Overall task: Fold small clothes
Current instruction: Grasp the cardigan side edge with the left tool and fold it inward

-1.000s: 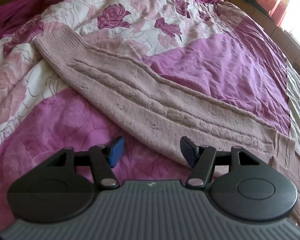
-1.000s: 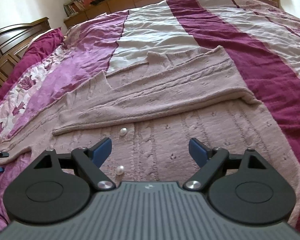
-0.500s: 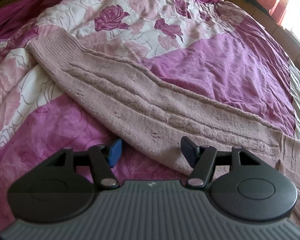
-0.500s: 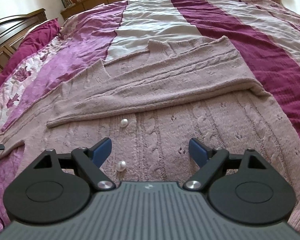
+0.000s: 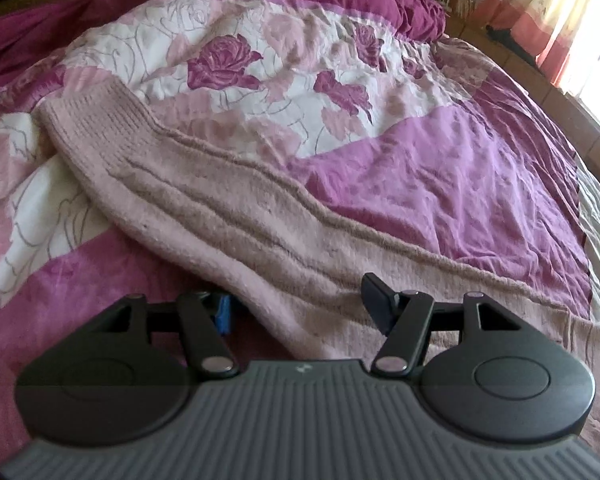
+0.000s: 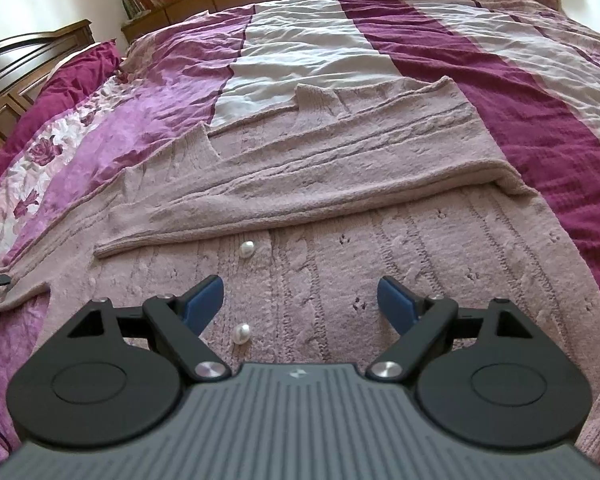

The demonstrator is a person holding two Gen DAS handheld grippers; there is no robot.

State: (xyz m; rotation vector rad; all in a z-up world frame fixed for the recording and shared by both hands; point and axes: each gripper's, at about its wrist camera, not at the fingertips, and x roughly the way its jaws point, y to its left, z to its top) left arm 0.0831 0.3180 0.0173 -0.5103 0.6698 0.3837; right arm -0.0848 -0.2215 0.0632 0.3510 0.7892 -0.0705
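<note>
A: Where is the garment?

B: A pink knitted cardigan lies flat on the bedspread, filling the middle and lower half of the right wrist view. One sleeve is folded across its body, and two pearl buttons show down the centre front (one just above the gripper body, one higher up).

A: And the other sleeve?

B: In the left wrist view the sleeve runs from its ribbed cuff at the upper left down to the lower right, over rose-printed and purple cloth.

A: How does the left gripper stand?

B: Released, jaws apart, straddling the sleeve's lower edge. The left-hand pad sits low beside the knit, partly hidden by it; the right-hand pad is over the knit. Nothing is pinched.

A: The right gripper?

B: Wide apart above the cardigan's front, grasping nothing, the lower button between its fingers.
</note>
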